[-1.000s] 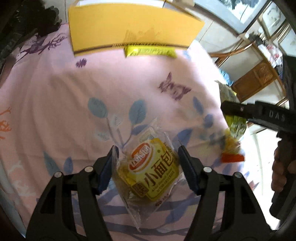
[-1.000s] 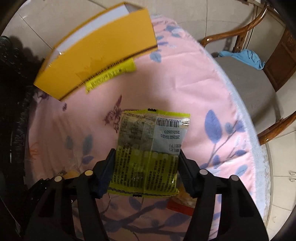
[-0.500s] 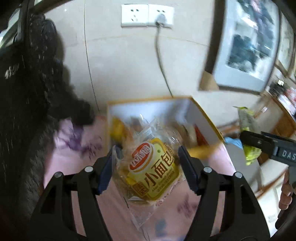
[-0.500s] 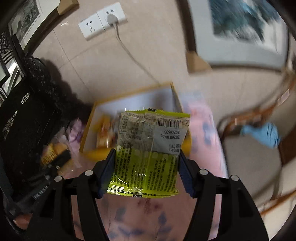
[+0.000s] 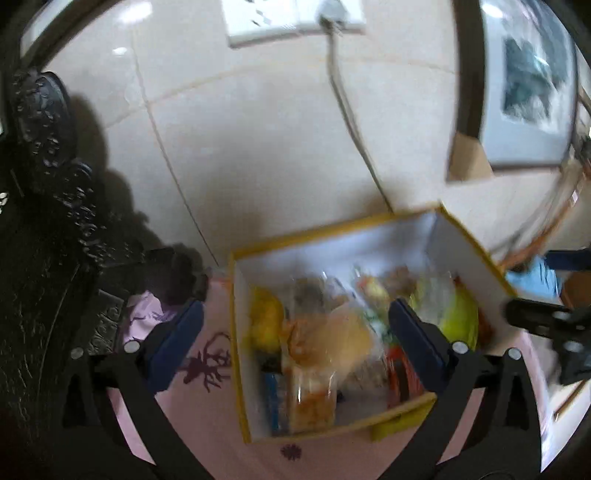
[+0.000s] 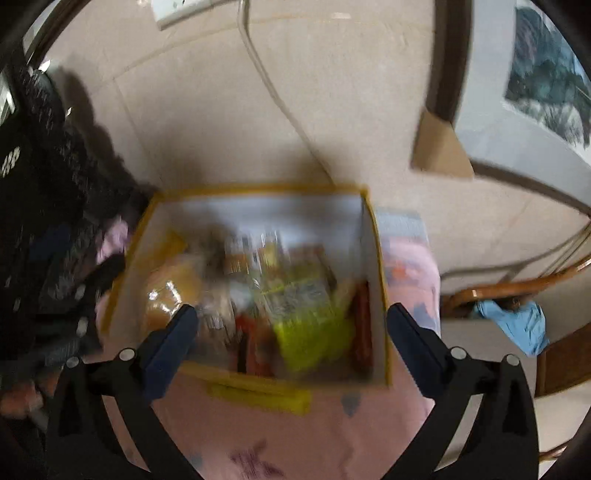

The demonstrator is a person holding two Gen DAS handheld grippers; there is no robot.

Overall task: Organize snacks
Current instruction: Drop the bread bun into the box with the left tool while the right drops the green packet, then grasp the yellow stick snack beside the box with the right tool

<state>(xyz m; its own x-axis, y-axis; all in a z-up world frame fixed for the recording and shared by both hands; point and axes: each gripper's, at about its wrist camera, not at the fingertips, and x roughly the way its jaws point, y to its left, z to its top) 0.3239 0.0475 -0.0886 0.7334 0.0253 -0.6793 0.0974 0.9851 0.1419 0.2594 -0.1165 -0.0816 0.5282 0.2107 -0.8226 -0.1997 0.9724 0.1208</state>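
A yellow cardboard box [image 5: 476, 243] with a white inside stands open on the pink flowered tablecloth [image 5: 207, 424]; it also shows in the right wrist view [image 6: 376, 236]. Several snack packs lie inside, blurred. A small bread pack [image 5: 332, 339] lies in the box below my left gripper [image 5: 295, 343], which is open and empty above the box. A lime-green snack pack [image 6: 310, 325] lies in the box below my right gripper [image 6: 288, 339], which is open and empty. The right gripper's black body [image 5: 546, 321] shows at the right of the left view.
A yellow flat pack [image 6: 258, 397] lies on the cloth against the box's front wall. A tiled wall with a socket [image 5: 291, 14] and cable rises behind the box. Black furniture [image 5: 40, 221] stands left. A wooden chair with a blue cloth [image 6: 517, 325] stands right.
Both grippers opened over the box and let go of their packs. The bread pack and the lime-green pack now lie inside the box. Both views moved closer over the box.
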